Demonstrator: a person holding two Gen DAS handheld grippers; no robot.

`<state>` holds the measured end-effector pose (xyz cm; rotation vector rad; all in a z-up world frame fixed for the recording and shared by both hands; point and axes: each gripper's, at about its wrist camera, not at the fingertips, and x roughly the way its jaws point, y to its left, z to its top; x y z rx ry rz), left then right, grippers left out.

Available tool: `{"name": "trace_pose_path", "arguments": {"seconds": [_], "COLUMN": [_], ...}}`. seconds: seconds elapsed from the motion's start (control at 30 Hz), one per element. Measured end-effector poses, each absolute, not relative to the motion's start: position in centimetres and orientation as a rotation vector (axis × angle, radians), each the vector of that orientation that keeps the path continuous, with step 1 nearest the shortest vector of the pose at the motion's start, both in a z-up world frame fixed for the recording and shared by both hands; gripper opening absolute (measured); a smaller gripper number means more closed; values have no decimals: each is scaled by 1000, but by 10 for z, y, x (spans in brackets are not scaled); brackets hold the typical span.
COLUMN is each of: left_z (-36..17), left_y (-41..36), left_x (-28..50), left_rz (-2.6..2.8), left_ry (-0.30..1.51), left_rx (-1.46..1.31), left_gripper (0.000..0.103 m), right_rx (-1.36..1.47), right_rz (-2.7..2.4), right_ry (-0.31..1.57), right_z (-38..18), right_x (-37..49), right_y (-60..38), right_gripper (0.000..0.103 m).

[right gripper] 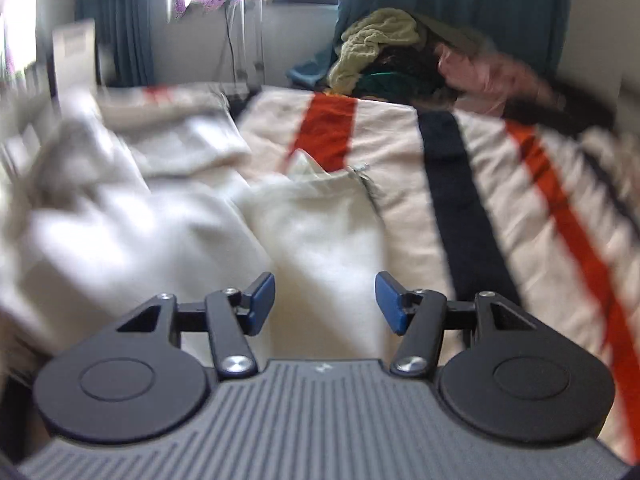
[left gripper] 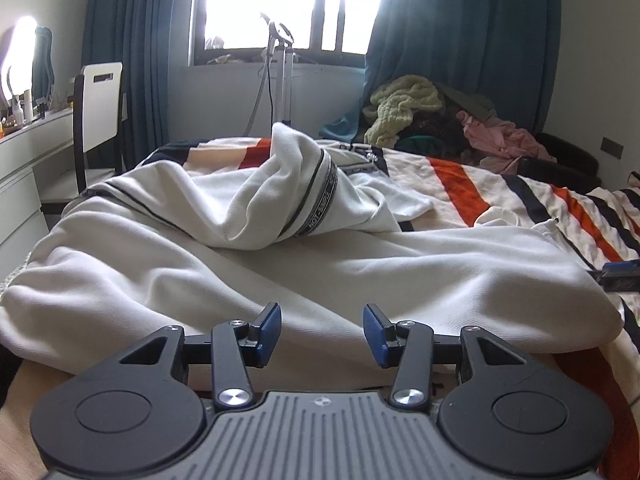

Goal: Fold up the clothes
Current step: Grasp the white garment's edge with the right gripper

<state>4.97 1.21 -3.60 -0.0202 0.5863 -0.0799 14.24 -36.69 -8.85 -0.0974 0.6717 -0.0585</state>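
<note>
With both the left gripper and right gripper spread open and empty over the rumpled white cotton garment with black trim, flatten it on the striped blanket — take hems, not bunched middle.

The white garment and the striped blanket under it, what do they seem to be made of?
White garment: looks like a thick, matte knit, perhaps cotton jersey or fleece; it makes soft rounded folds and carries a dark woven trim band.
Striped blanket: probably a woven or brushed textile, matte and slightly fuzzy, with orange and navy stripes on cream. The exact fibre cannot be told.

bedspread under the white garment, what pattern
Cream bedspread with orange and navy stripes, clearest in the right wrist view.
</note>
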Motion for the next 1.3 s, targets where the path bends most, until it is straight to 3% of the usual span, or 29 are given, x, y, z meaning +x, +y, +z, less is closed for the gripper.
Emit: {"name": "trace_pose_path", "arguments": {"seconds": [0.2,0.27,0.33,0.63,0.67,0.87,1.03,1.1,1.13,1.17,1.3], "left_z": [-42,-45,-48,-49,-49,-47,-46,-46,-46,-45,-45], "left_y": [-5,-10,-14,-14,-13,-7,-5,-4,-4,-4,-2], "left_x": [61,62,62,60,60,57,53,51,50,49,48], "left_rz": [-83,-86,-92,-101,-101,-106,-99,-83,-77,-71,-46], "left_ry": [590,589,593,595,596,603,609,610,610,610,610], "left_rx": [48,81,100,100,95,68,66,75,73,72,68], "left_gripper": [50,50,50,50,50,51,54,55,55,56,61], "right_rx": [-112,-46,54,667,754,1271,1302,1270,1246,1220,1131], "right_rz": [-97,-114,-133,-299,-342,-434,-339,-287,-263,-239,-159], "right_ry": [694,662,625,404,384,347,382,389,386,380,379], "right_z": [-123,-121,-116,-103,-107,-156,-155,-148,-145,-142,-139], "right_x": [169,172,171,123,112,54,67,79,86,92,117], "right_y": [-382,-390,-404,-498,-511,-569,-558,-548,-544,-539,-529], "right_gripper": [55,32,16,8,4,4,9,31,62,83,81]}}
